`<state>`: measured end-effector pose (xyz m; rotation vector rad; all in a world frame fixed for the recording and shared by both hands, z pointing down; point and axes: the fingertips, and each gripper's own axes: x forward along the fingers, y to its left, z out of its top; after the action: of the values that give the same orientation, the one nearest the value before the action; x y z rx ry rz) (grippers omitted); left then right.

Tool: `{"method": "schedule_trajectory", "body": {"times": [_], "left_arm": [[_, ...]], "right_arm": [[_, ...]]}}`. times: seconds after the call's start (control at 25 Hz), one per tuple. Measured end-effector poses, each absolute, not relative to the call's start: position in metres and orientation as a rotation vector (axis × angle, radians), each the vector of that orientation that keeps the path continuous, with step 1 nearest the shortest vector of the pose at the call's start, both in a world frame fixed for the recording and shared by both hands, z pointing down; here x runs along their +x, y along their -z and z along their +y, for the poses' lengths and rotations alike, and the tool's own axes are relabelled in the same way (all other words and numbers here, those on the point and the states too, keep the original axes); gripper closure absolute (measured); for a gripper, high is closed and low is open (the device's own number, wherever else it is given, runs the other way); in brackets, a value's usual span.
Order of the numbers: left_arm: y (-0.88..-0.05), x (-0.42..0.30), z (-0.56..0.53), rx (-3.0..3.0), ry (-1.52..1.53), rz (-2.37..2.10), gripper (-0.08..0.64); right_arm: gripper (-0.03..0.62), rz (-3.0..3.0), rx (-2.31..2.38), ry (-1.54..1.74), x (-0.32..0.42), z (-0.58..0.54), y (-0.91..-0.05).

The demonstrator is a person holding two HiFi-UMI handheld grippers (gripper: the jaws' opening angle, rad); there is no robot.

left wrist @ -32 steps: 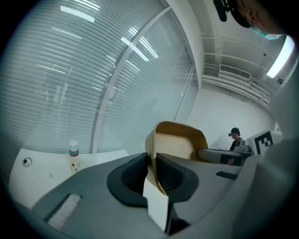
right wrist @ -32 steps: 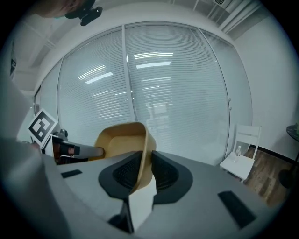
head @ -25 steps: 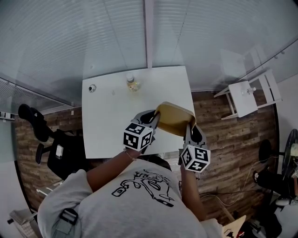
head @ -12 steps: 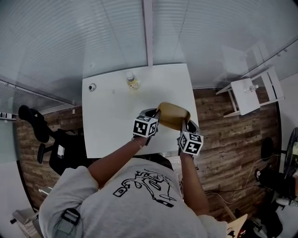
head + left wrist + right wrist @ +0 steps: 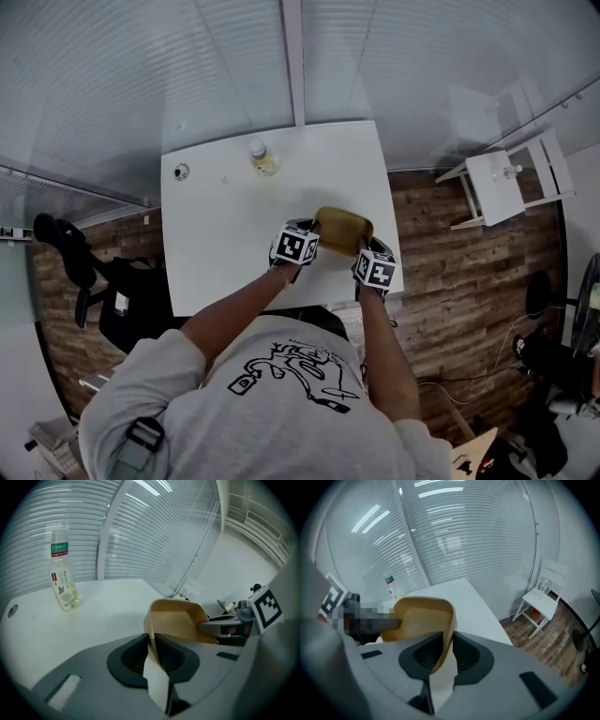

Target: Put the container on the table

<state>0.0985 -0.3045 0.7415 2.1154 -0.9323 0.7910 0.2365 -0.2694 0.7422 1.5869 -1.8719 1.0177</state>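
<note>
Container point(image 5: 343, 231) hangs over the table point(image 5: 225, 244) near its front edge, opposite walls pinched by our left gripper point(image 5: 152, 656) and right gripper point(image 5: 443, 656); we should keep it level and release both sides together once seated.

From the head view we cannot tell whether the container point(image 5: 343, 230) rests on the table point(image 5: 216, 253) or hangs just above it, because its underside is hidden. There the marker cubes point(image 5: 296, 247) cover both pairs of jaws. In the left gripper point(image 5: 151, 639) view and the right gripper point(image 5: 447, 645) view, the pinched container wall runs out of sight behind the gripper bodies at six o'clock.

The bottle point(image 5: 262, 159) sits at eleven o'clock from the container, and its label print is too small for us to read. We cannot name the small round thing point(image 5: 180, 172) at the table's ten o'clock corner. The office chair point(image 5: 112, 300) at nine o'clock is partly tucked under the table.
</note>
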Motion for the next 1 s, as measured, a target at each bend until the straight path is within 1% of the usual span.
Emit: {"method": "schedule_trajectory", "body": {"times": [0.32,0.68,0.76,0.8,0.84,0.88,1.0], "left_arm": [[-0.779,0.11,-0.297,2.077,-0.888,-0.895,0.534],[-0.802,0.117,-0.289,2.043,-0.931,-0.893,0.532],[-0.802,0.12,-0.288,2.043,-0.934,-0.882,0.525],[-0.802,0.121,-0.288,2.043,-0.934,-0.874,0.518],[-0.802,0.121,-0.287,2.043,-0.932,-0.87,0.486],[-0.8,0.121,-0.287,2.044,-0.927,-0.873,0.407],[-0.791,0.117,-0.288,2.053,-0.893,-0.901,0.396]], "right_arm": [[0.54,-1.787,1.536,-1.087,0.243,-0.262,-0.784],[0.538,-1.757,1.525,-1.107,0.248,-0.253,-0.8],[0.525,-1.765,1.504,-1.104,0.247,-0.251,-0.802],[0.509,-1.77,1.497,-1.099,0.248,-0.25,-0.801],[0.489,-1.776,1.504,-1.093,0.249,-0.25,-0.799],[0.477,-1.782,1.523,-1.089,0.251,-0.25,-0.795],[0.476,-1.82,1.572,-1.071,0.257,-0.253,-0.781]]}}
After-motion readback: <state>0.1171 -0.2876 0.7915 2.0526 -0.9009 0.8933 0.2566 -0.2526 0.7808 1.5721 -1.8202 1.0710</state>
